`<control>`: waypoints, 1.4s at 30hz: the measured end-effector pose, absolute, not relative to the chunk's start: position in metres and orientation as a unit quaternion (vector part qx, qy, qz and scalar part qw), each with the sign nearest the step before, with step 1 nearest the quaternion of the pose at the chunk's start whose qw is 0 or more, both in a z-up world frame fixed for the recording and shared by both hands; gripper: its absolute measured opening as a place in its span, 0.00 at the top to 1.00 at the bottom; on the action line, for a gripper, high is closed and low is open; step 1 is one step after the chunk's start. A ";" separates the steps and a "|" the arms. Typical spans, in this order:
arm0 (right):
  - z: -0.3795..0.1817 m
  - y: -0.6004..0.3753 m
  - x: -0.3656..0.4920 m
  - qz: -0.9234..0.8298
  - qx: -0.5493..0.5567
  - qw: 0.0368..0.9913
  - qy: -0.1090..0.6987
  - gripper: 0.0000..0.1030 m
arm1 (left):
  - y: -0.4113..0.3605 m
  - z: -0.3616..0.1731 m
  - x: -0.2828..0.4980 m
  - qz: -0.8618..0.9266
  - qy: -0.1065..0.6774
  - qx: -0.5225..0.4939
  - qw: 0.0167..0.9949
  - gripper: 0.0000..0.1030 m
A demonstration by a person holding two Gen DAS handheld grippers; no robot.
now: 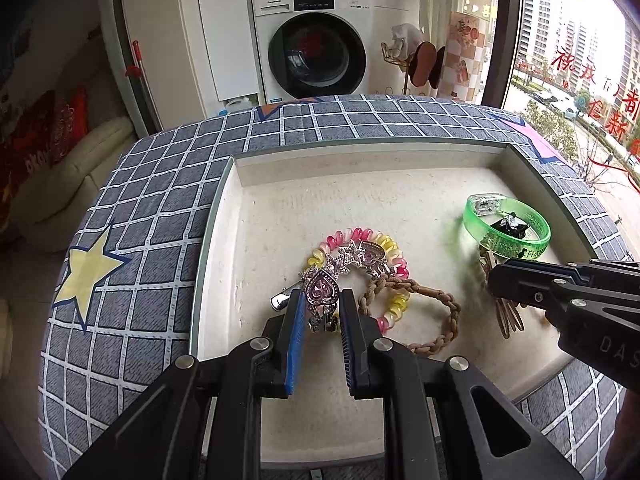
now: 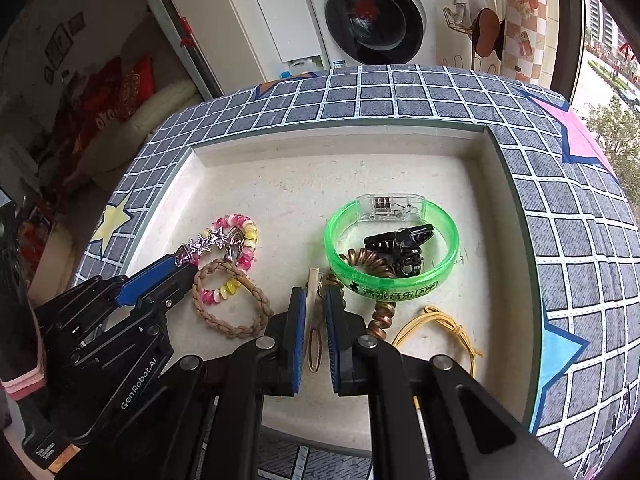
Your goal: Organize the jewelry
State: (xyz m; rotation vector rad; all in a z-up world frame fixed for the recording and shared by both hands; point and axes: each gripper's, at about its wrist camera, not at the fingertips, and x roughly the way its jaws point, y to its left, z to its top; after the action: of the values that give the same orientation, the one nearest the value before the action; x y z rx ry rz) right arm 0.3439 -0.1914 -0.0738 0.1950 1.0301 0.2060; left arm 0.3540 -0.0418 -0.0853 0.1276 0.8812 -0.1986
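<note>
A cream tray (image 1: 280, 216) (image 2: 280, 184) holds the jewelry. My left gripper (image 1: 319, 304) (image 2: 182, 264) is shut on a rhinestone heart-and-star hair clip (image 1: 322, 290) (image 2: 204, 242) that lies over a pink-yellow coil hair tie (image 1: 394, 258) (image 2: 246, 236) and a braided brown band (image 1: 436, 320) (image 2: 228, 304). My right gripper (image 2: 316, 300) (image 1: 494, 284) is shut on a thin metal hair clip (image 2: 314, 320) (image 1: 508, 316). A green plastic bangle (image 2: 390, 240) (image 1: 506, 226) rings a black claw clip (image 2: 400, 242) (image 1: 510, 226).
A copper coil tie (image 2: 380, 316) and a yellow cord (image 2: 440, 328) lie right of my right gripper. The tray sits on a grey checked cloth (image 1: 152, 240) (image 2: 580, 260) with stars. A washing machine (image 1: 316, 36) stands behind.
</note>
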 end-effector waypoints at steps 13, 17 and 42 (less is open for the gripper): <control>-0.070 -0.201 0.340 0.117 0.143 0.853 0.488 0.78 | -0.045 -0.077 0.347 -0.088 0.408 0.076 0.905 0.71; -0.060 -0.203 0.334 0.124 0.151 0.857 0.477 0.77 | -0.046 -0.073 0.347 -0.085 0.406 0.075 0.907 0.71; -0.055 -0.220 0.328 0.068 0.134 0.858 0.492 0.57 | -0.038 -0.053 0.333 -0.057 0.379 0.071 0.921 0.00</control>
State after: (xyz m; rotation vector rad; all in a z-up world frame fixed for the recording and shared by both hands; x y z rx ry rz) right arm 0.3281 -0.2204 -0.0552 0.2813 1.0333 0.1425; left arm 0.3334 -0.0380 -0.0531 0.1454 0.7795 -0.1180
